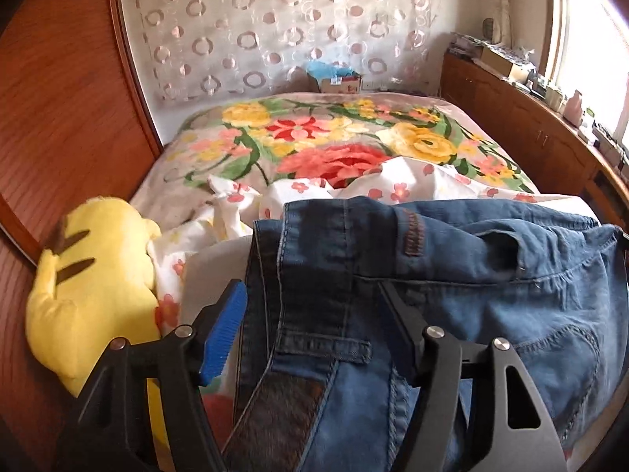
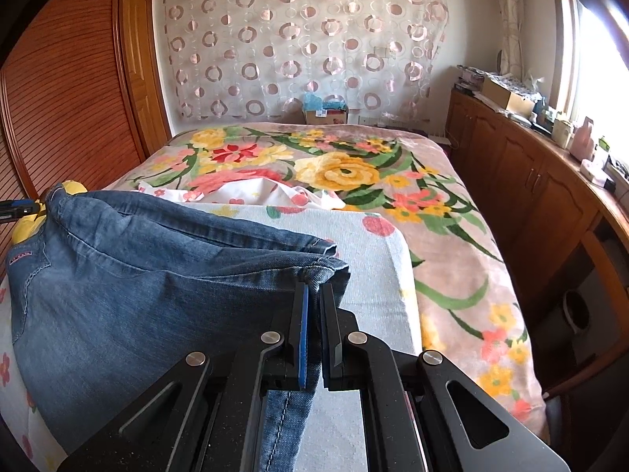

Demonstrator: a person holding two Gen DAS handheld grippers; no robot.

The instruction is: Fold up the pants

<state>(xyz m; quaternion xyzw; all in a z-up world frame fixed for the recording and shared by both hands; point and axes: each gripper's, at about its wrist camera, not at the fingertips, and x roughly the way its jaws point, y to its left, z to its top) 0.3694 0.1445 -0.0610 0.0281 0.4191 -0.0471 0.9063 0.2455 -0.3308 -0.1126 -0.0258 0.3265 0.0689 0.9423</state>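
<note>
Right wrist view — right claw (image 2: 313, 299) clenched on the jeans (image 2: 129, 275) hem, above the grey cushion (image 2: 365, 259). Left claw (image 1: 314, 299) spread wide, waistband between its fingers — not gripped.

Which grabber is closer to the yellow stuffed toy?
Left. The left gripper is open right beside the yellow toy. The right gripper pinches the jeans hem, far across from it.

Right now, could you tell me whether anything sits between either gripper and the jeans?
Nothing visible does. The right gripper is already shut on the jeans at the hem, and the left gripper stands open with the waistband end directly between its fingers.
</note>
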